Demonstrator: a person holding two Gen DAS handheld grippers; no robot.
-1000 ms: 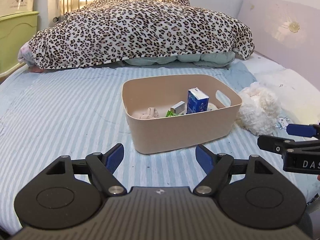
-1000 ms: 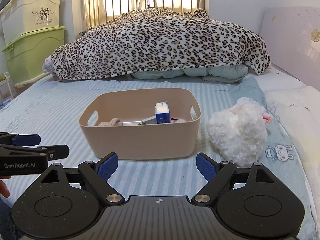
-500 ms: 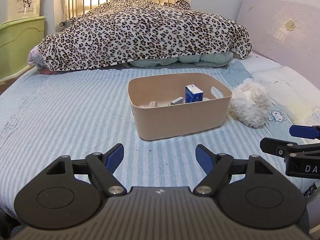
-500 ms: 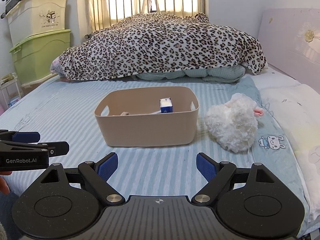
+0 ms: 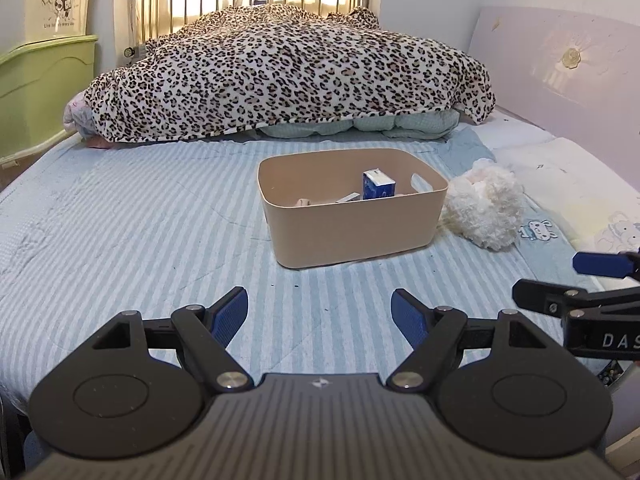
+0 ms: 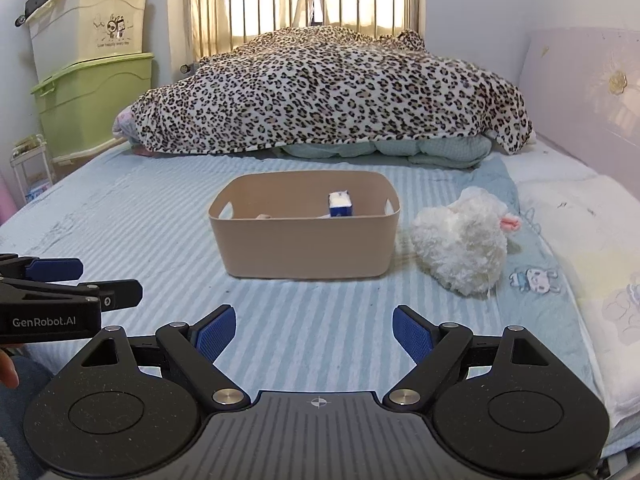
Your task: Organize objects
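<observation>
A beige plastic bin [image 5: 352, 224] [image 6: 306, 246] stands on the striped bed. It holds an upright blue-and-white carton [image 5: 378, 185] [image 6: 340, 204] and other small items, mostly hidden by its wall. A white plush toy [image 5: 486, 208] [image 6: 460, 250] lies on the bed just right of the bin. My left gripper [image 5: 320, 316] is open and empty, well short of the bin; it also shows in the right wrist view [image 6: 76, 284]. My right gripper [image 6: 314, 330] is open and empty, level with it; it also shows in the left wrist view [image 5: 576, 280].
A leopard-print blanket [image 5: 288, 76] is piled across the far side of the bed. A pale headboard [image 5: 560, 80] stands on the right. Green and cream storage boxes [image 6: 92, 80] are stacked at the left. The bed's near edge lies under both grippers.
Both grippers have drawn back from the bin and risen a little, so bin and plush toy look smaller and farther. Both stay open and empty.
</observation>
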